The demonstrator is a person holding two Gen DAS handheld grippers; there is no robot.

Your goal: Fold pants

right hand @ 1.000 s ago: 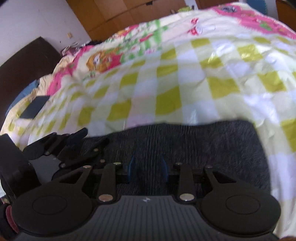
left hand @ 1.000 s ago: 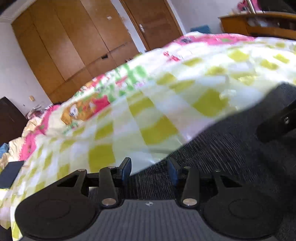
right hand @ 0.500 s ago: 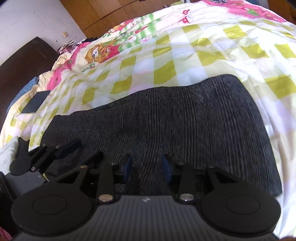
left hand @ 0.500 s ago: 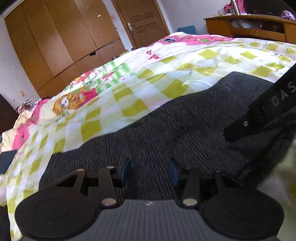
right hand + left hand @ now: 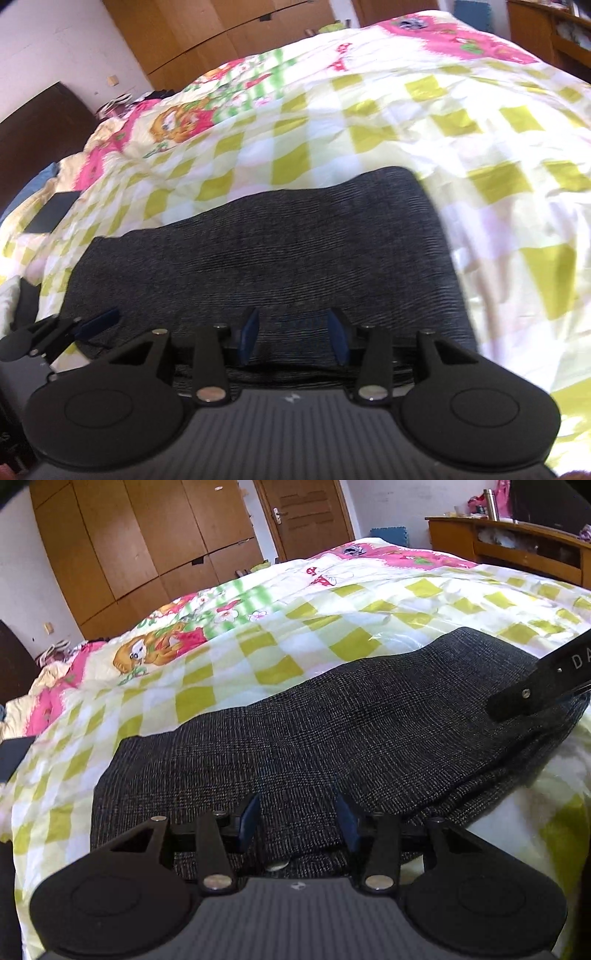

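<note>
Fingers came first in both views, blue-padded and parted: the left hand-held gripper (image 5: 297, 821) stood wide over the near hem of the pants (image 5: 332, 731), and the right hand-held gripper (image 5: 293, 338) stood just as wide over its own stretch of the same edge, neither one pinching cloth. That looked like a release, or a pause before a fresh grip, with both tools set along the near edge where a fold would be lifted or pressed flat. The pants were a dark grey woven pair, lying as a broad flat band on the bed, already doubled by the look of the layered edge at the right end. The right tool's black arm reached in over that end in the left view. Under the cloth ran the bedspread (image 5: 424, 598), yellow-green checks on white, turning to pink cartoon print farther off. A dark flat object (image 5: 53, 218) lay on the spread well to the left. Beyond the bed stood the wooden wardrobe (image 5: 122, 539), a brown door (image 5: 303, 517) and a wooden shelf unit (image 5: 517, 546) at the right.
</note>
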